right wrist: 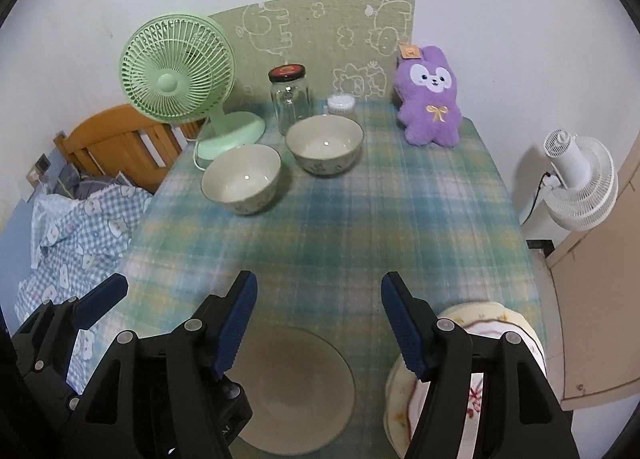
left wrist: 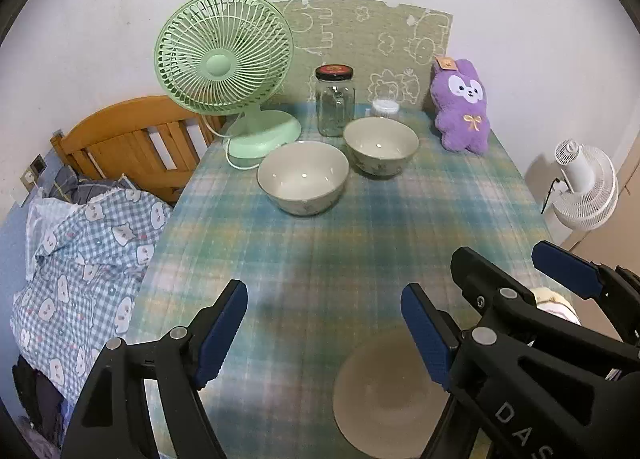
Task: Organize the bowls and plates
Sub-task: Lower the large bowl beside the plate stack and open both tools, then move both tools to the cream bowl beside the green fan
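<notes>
A: Hovering above the near end of the checked tablecloth [left wrist: 360, 227] with the left gripper [left wrist: 324, 311]; spread wide, nothing in the gap.
B: Same for the right gripper [right wrist: 320, 299]: parted, empty, angled down at the table.
A: Plain beige plate [right wrist: 296, 379]?
B: Lying flat on the cloth at the near edge, seen below the gap of the right gripper, touched by neither tool.
A: And off to its right?
B: Flowered dish [right wrist: 484, 319] with a scalloped rim, partly hidden behind the right gripper; plate or bowl, cannot tell.
A: Bowls?
B: Two, upright, empty, farther up the table. Nearer bowl [left wrist: 302, 177] just beside the farther bowl [left wrist: 380, 145], close but apart in both views.
A: Behind them?
B: Green desk fan [left wrist: 224, 59] at the left, glass jar [left wrist: 335, 103] with a dark lid right behind the farther bowl, small white-lidded tub [left wrist: 385, 106] beside the jar, purple plush rabbit [left wrist: 460, 107] at the far right corner.
A: Off the table?
B: Wooden headboard [left wrist: 120, 139] and checked bedding [left wrist: 80, 259] to the left, white fan [left wrist: 584, 187] to the right.
</notes>
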`<state>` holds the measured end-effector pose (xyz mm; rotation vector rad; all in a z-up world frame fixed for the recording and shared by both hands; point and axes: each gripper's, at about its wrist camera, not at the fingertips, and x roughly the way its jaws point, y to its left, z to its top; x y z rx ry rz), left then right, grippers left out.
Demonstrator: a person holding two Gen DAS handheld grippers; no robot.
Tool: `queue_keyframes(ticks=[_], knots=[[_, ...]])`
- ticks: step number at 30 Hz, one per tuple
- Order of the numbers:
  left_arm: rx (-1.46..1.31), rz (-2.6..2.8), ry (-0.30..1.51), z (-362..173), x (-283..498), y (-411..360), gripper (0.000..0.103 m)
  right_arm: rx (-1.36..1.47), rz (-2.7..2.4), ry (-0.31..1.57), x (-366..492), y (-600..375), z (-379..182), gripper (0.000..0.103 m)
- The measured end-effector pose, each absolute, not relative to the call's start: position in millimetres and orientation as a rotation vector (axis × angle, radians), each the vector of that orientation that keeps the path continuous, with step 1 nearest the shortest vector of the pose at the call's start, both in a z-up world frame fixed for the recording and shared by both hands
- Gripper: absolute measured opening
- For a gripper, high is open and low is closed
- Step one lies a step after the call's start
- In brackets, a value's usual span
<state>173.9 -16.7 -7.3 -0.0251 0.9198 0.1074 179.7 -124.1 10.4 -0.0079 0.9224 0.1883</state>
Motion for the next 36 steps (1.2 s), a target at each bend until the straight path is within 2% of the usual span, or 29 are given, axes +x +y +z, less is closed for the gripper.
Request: queue_keyframes(ticks=[13,14,16,17,26,36], knots=[[-0.003,0.080,0.879,-13,235,27,0.081,-0.022,0.136,0.874,241,-79,7,0.077],[-0.008,0.068,0.882,-15,241,30,0.081,-0.017,0.146,0.875,247,-77,5,0.080],[-0.016,0.048,0.884,-17,251,35,0.081,-0.001,0.160,0.876,258,-71,2,0.093],[-0.015,0.044,0.883,-18,255,37,0.081,0.003,0.159,0.875,263,-68,0,0.094],[-0.019,0.020,0.905,-42,301,62,0.084,0.002,0.125,0.894,308,-41,-26,0.095],[-0.003,-0.019,0.931,-72,345,79,0.093,0.031,0.095,0.929,354,-26,-60,0.095]])
